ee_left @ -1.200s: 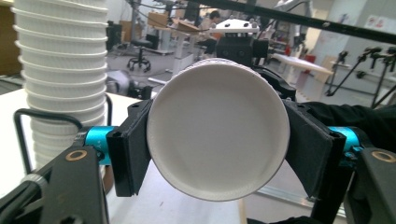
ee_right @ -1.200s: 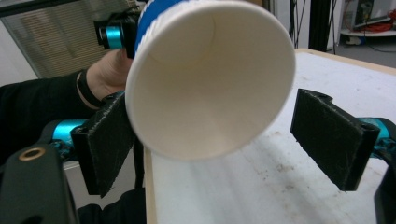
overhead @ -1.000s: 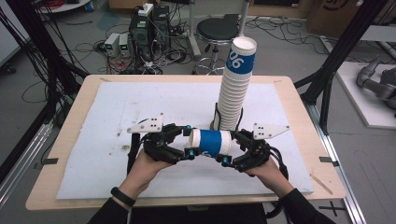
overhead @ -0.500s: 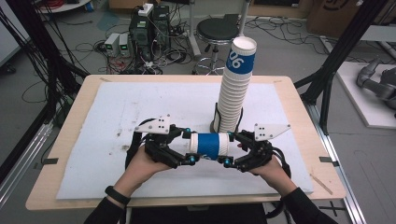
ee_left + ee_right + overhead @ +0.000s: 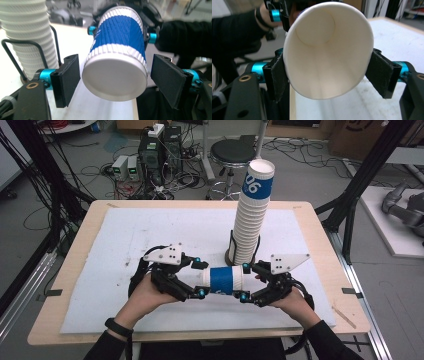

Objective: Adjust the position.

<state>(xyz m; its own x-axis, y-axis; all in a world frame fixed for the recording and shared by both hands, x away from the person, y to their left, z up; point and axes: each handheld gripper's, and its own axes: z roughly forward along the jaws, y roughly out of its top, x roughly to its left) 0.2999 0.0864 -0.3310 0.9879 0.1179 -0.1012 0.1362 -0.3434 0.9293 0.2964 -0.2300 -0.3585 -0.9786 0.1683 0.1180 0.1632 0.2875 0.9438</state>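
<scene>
A blue-and-white ribbed paper cup (image 5: 225,280) lies on its side in the air, just above the white mat, between my two grippers. My right gripper (image 5: 245,281) is shut on the cup's rim; in the right gripper view its jaws press the open mouth (image 5: 327,55) into an oval. My left gripper (image 5: 200,279) stands open around the cup's base. In the left gripper view the base (image 5: 115,77) faces the camera, with a gap to each pad (image 5: 67,77).
A tall stack of white ribbed cups (image 5: 252,220), the top one with blue print, stands in a black wire holder (image 5: 231,255) just behind the grippers. The white mat (image 5: 150,235) covers the wooden table (image 5: 70,270). A stool and cables lie beyond the far edge.
The left gripper has crept slightly right, toward the cup's base. The right gripper and the cup have stayed nearly where they were.
</scene>
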